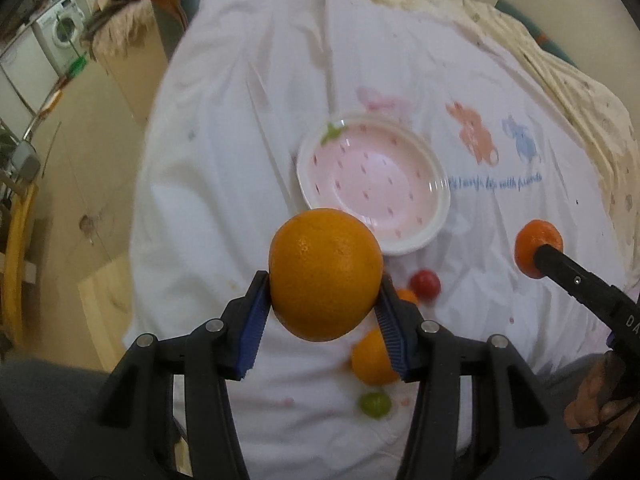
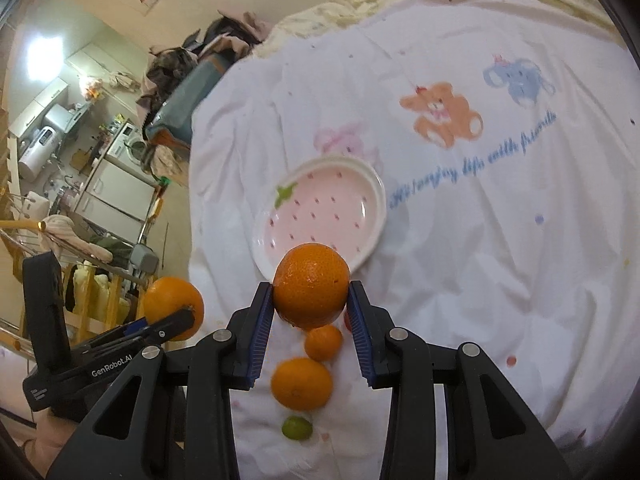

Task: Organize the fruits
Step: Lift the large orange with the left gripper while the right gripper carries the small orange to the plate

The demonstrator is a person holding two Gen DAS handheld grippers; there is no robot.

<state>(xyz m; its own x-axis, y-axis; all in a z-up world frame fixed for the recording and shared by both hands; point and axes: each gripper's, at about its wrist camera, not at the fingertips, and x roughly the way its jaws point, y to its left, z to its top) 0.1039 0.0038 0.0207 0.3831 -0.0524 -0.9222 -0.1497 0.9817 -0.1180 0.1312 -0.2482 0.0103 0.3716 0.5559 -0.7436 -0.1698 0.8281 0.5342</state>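
My left gripper [image 1: 325,294] is shut on a large orange [image 1: 325,274] and holds it above the white cloth, just short of the pink strawberry plate [image 1: 372,176]. My right gripper [image 2: 311,298] is shut on a darker orange [image 2: 311,285], near the same plate [image 2: 324,210]. Each gripper shows in the other's view, the right one [image 1: 538,252] and the left one [image 2: 188,316]. On the cloth below lie a small orange [image 2: 323,342], a bigger orange [image 2: 301,383], a green fruit [image 2: 297,428] and a red fruit [image 1: 425,285].
A white cloth with cartoon animals [image 2: 440,114] covers the table [image 1: 224,168]. The table's left edge drops to a tan floor [image 1: 80,184]. A washing machine [image 1: 60,28] and kitchen clutter [image 2: 100,168] stand far left.
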